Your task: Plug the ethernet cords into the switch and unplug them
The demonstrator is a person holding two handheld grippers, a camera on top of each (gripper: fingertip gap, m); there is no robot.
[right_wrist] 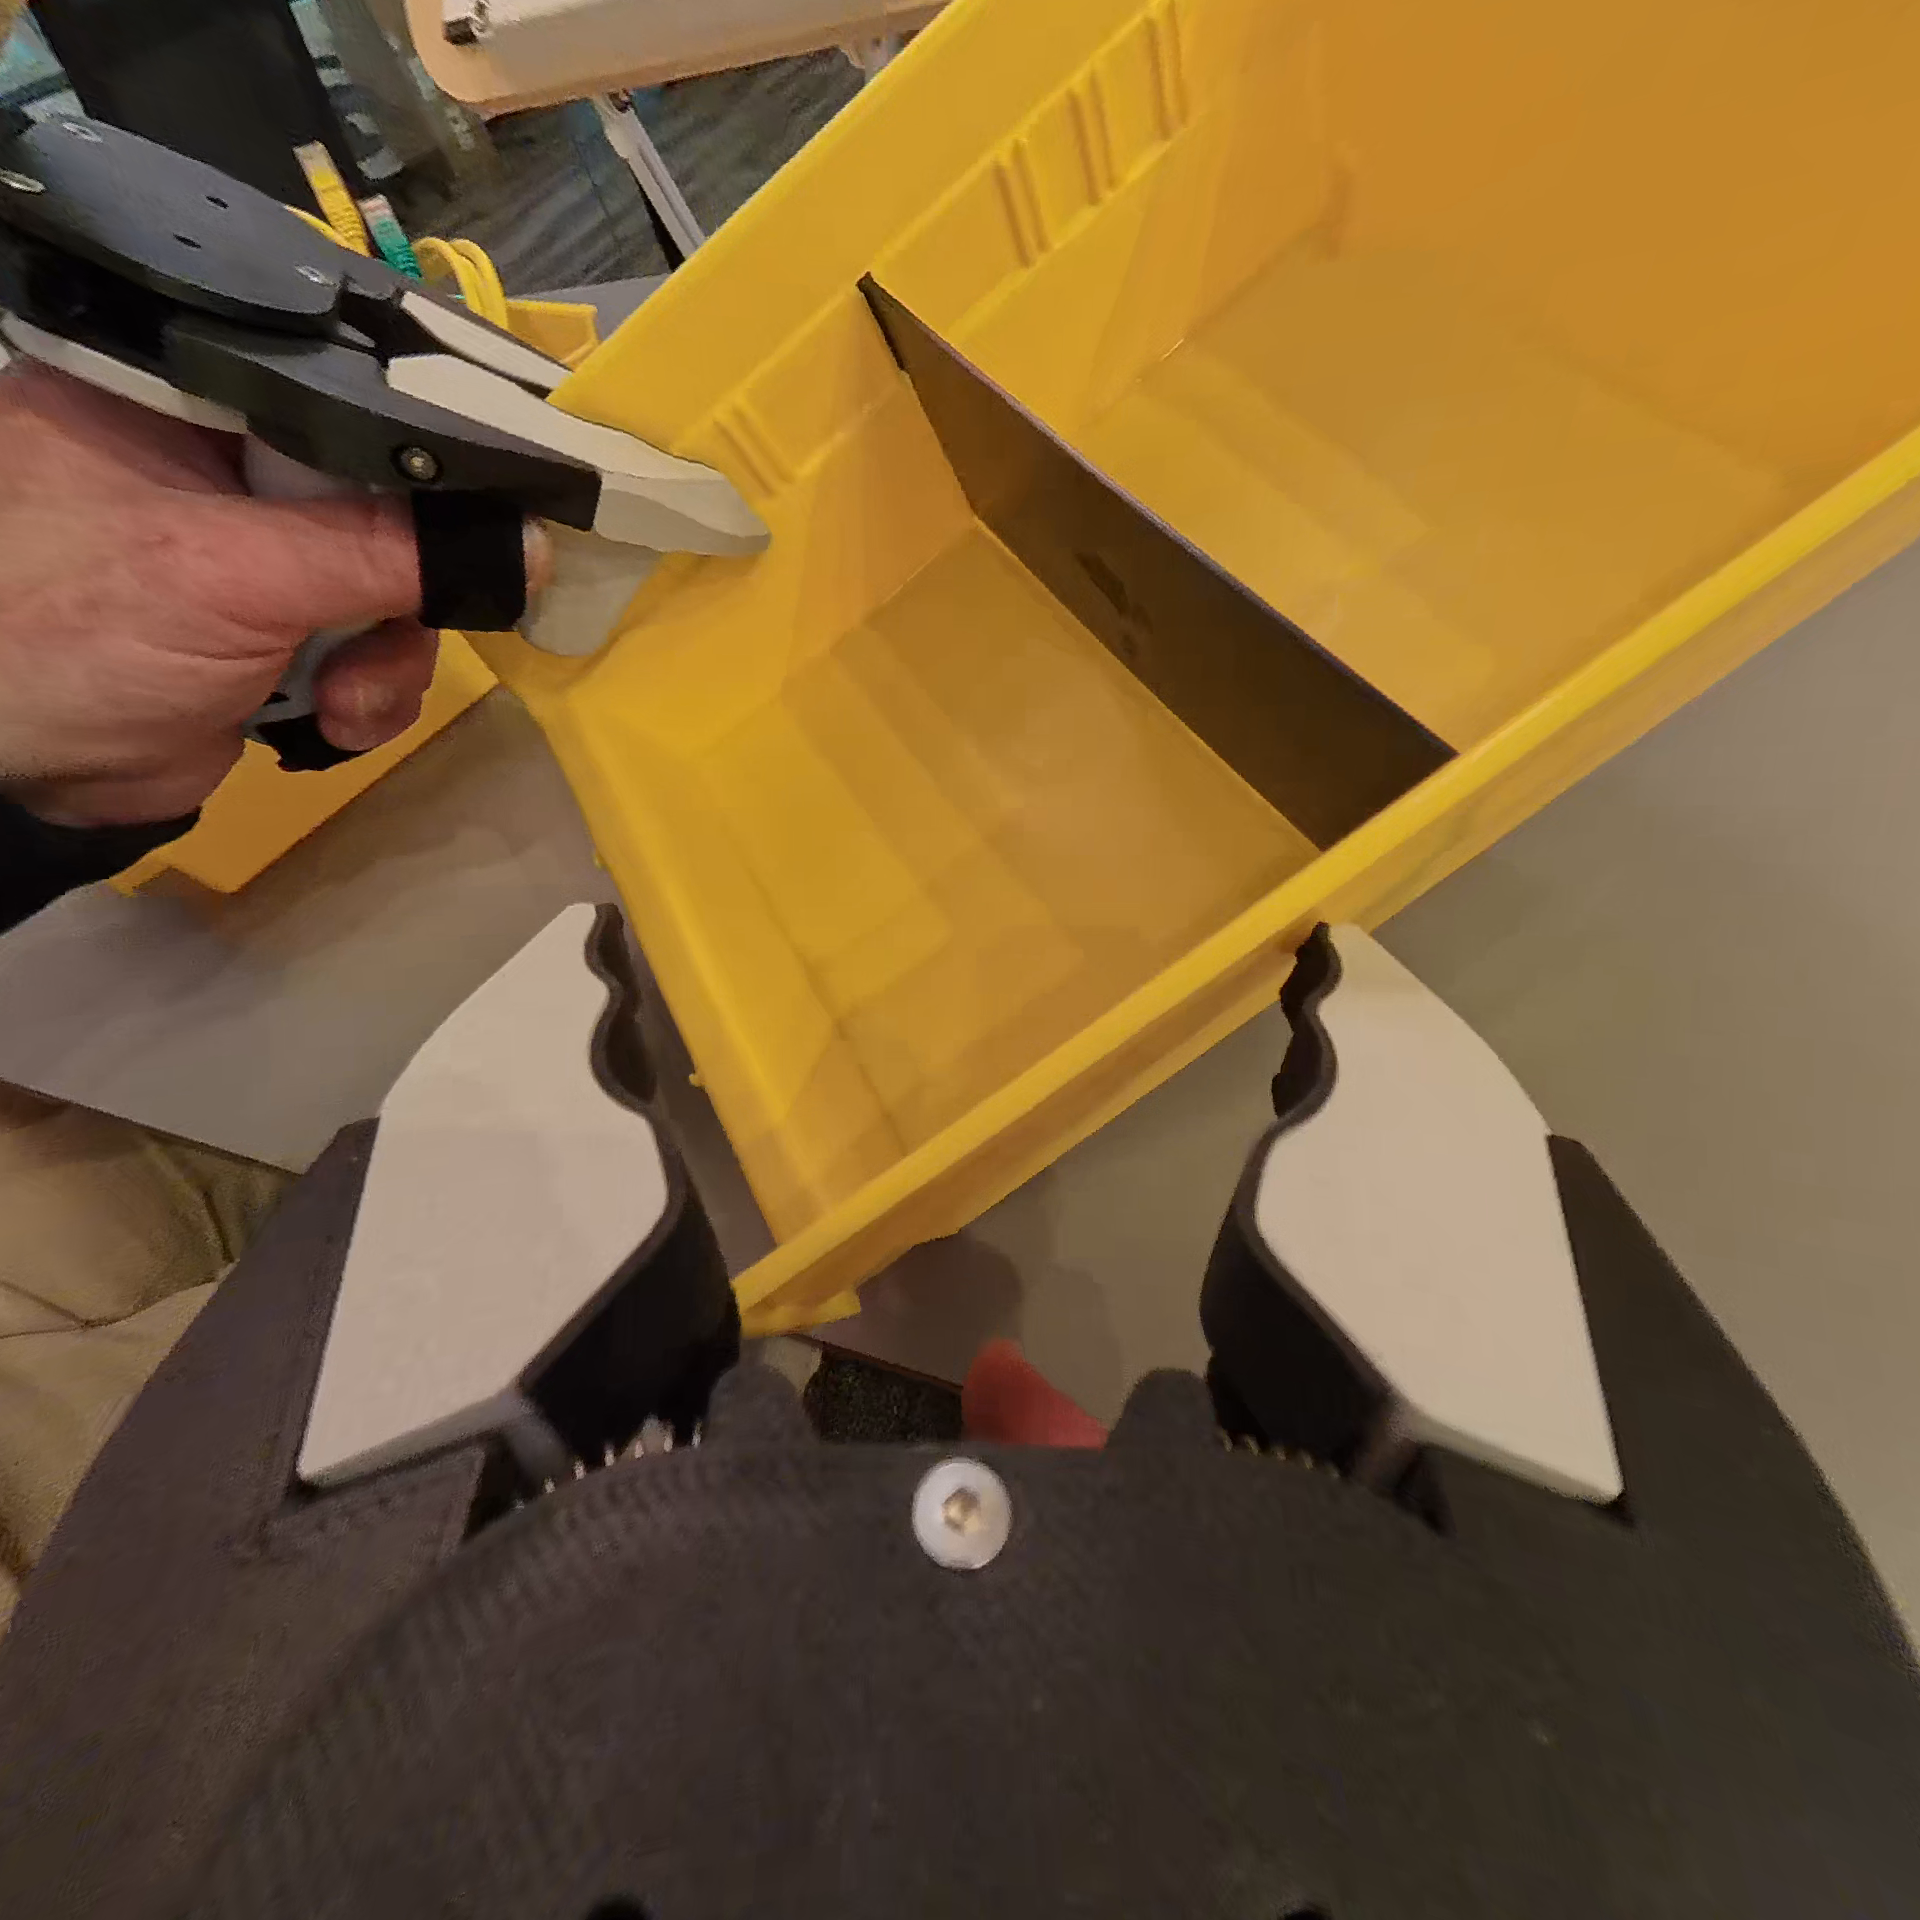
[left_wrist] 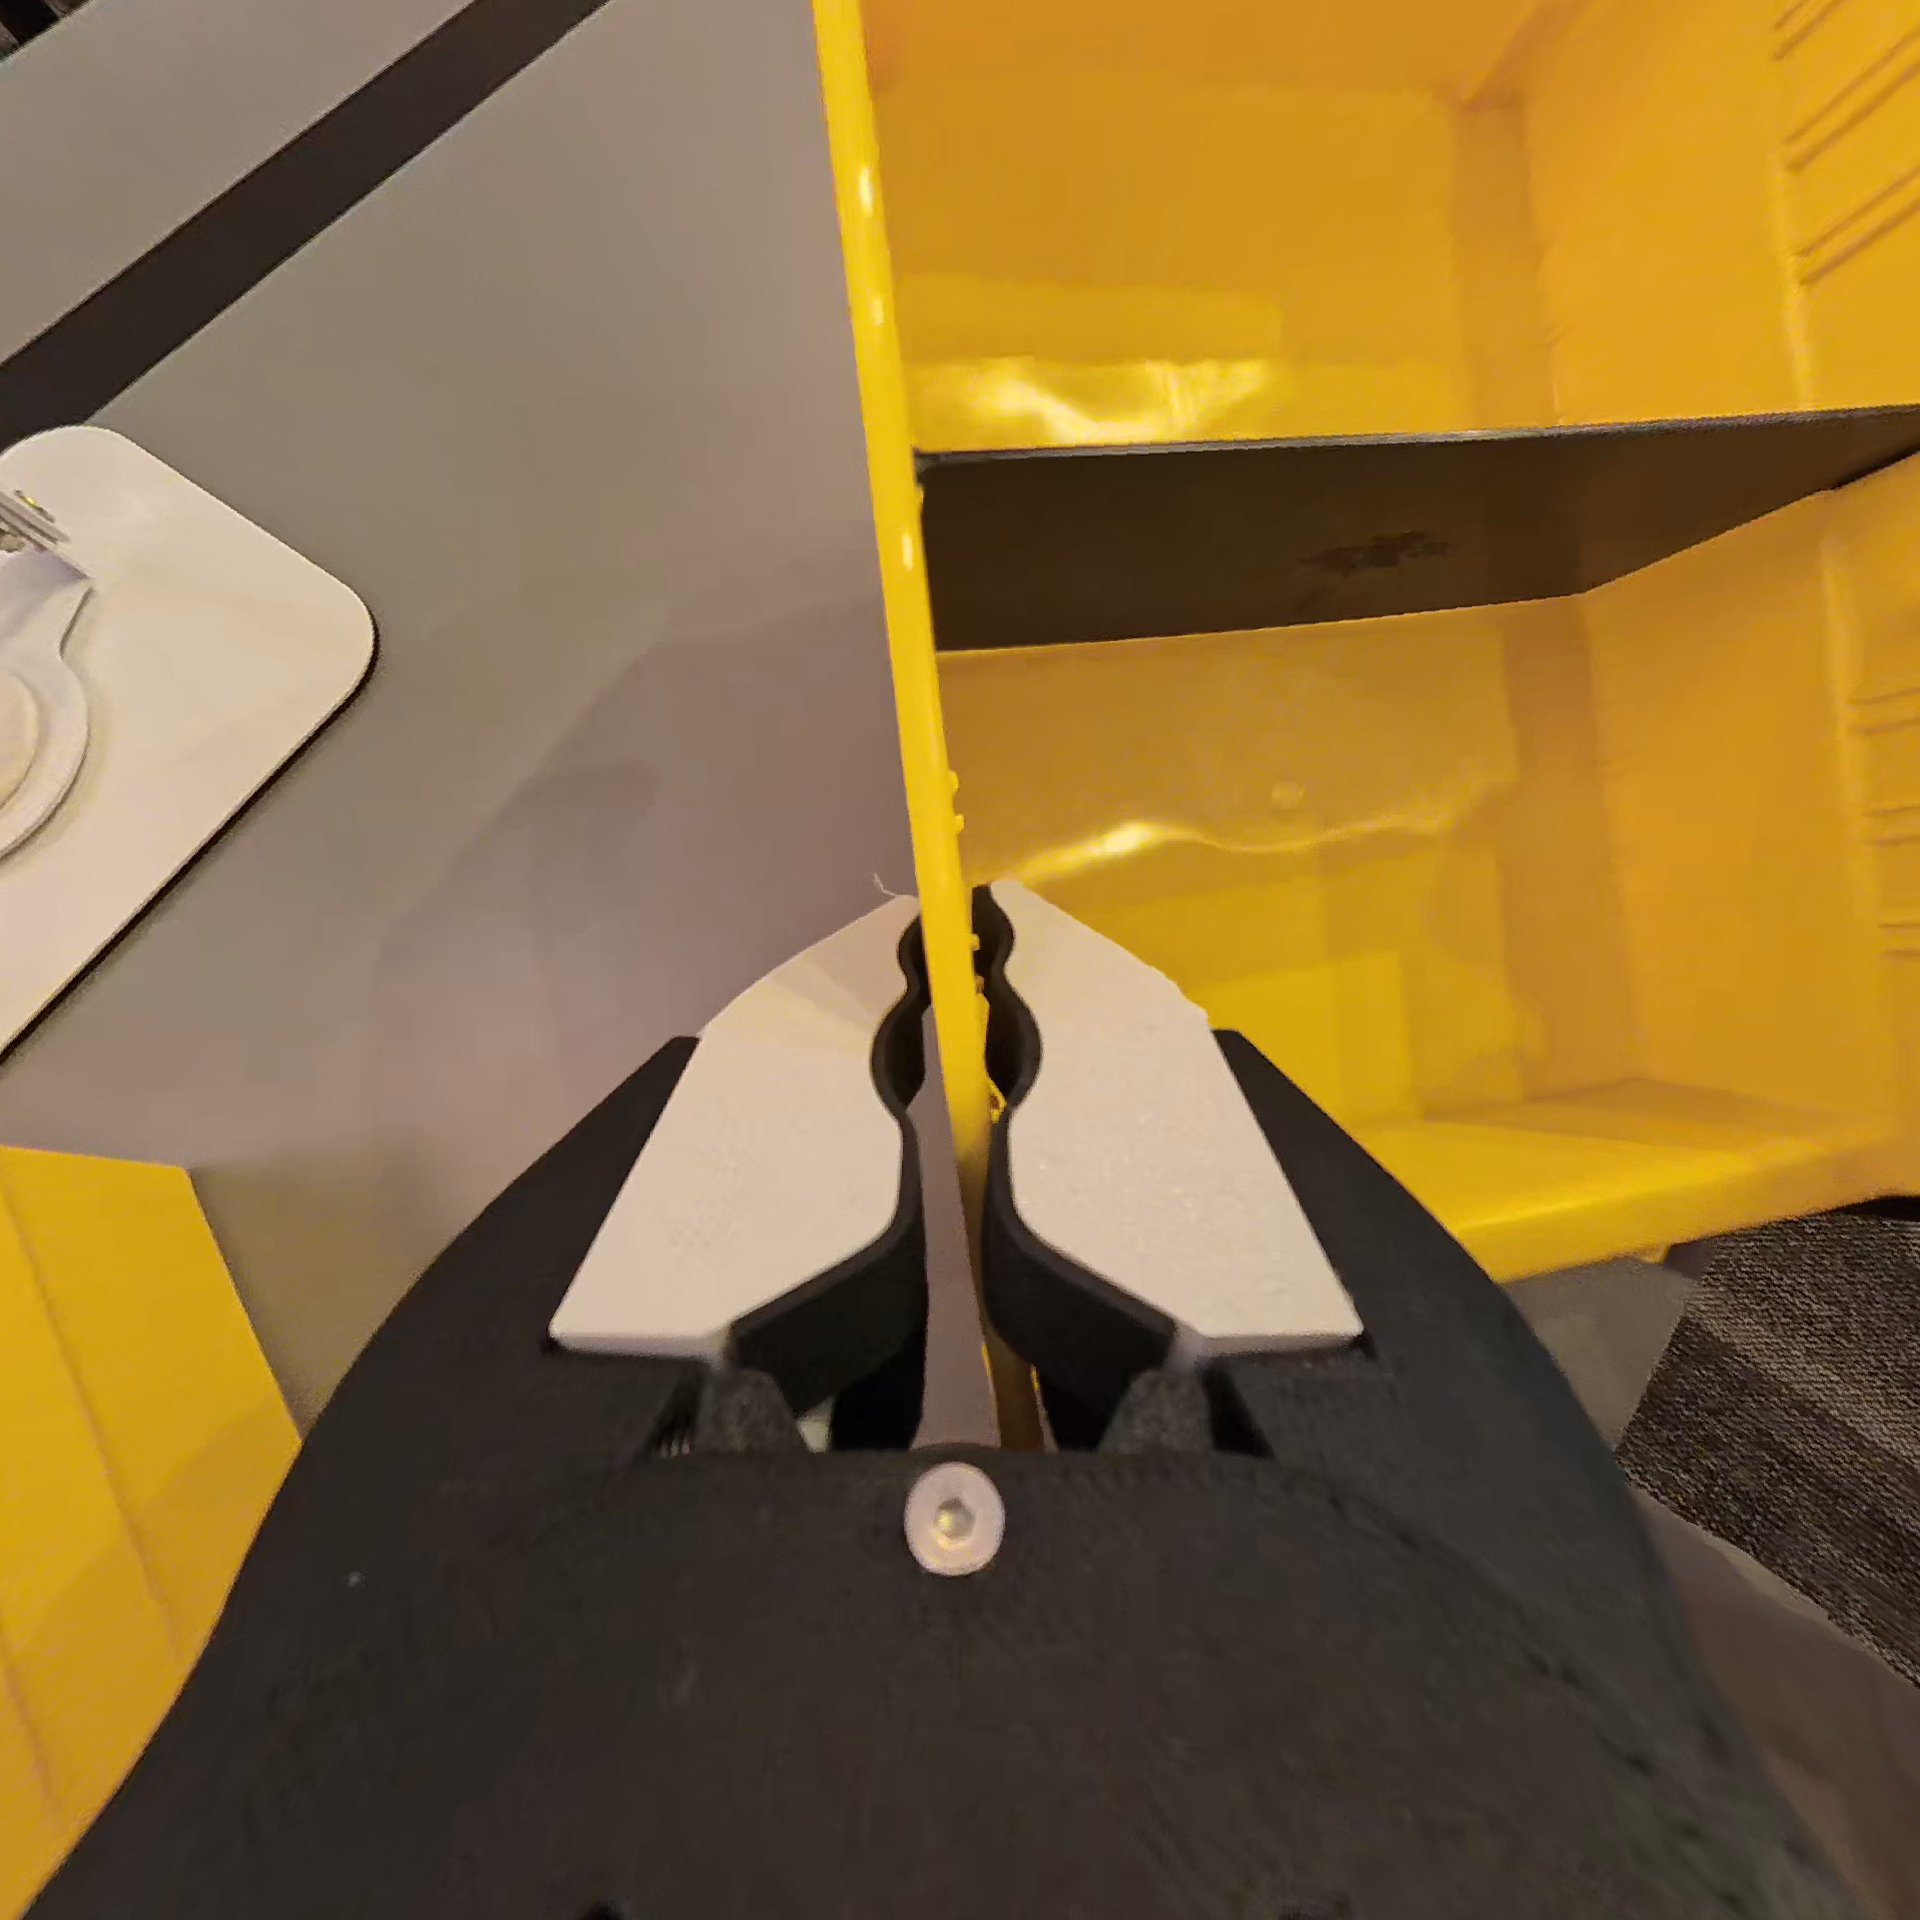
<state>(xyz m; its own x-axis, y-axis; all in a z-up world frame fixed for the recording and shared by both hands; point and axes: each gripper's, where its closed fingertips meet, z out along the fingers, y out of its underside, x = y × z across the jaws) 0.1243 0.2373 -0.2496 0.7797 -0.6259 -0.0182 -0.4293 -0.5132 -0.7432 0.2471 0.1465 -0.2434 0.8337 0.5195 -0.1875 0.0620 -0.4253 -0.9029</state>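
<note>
A large yellow bin (left_wrist: 1195, 810) with a black divider (left_wrist: 1351, 520) across it fills the left wrist view. My left gripper (left_wrist: 951, 904) is shut on the bin's thin side wall. The right wrist view shows that gripper (right_wrist: 707, 520) in a person's hand (right_wrist: 156, 623), clamped on the bin's (right_wrist: 935, 831) left wall. My right gripper (right_wrist: 961, 935) is open and empty, its jaws spread around the bin's near corner. Both sections beside the divider (right_wrist: 1143, 582) look empty. Yellow and green ethernet cords (right_wrist: 390, 234) show far back at left. No switch is in view.
A second yellow bin (right_wrist: 343, 758) sits behind the left gripper and also shows in the left wrist view (left_wrist: 104, 1351). A white pad (left_wrist: 229, 644) lies on the grey table (left_wrist: 571, 520) to the left. Grey carpet (left_wrist: 1787, 1351) shows below the table's edge. The tips of one gripper are about 15 centimeters away from the tips of the other.
</note>
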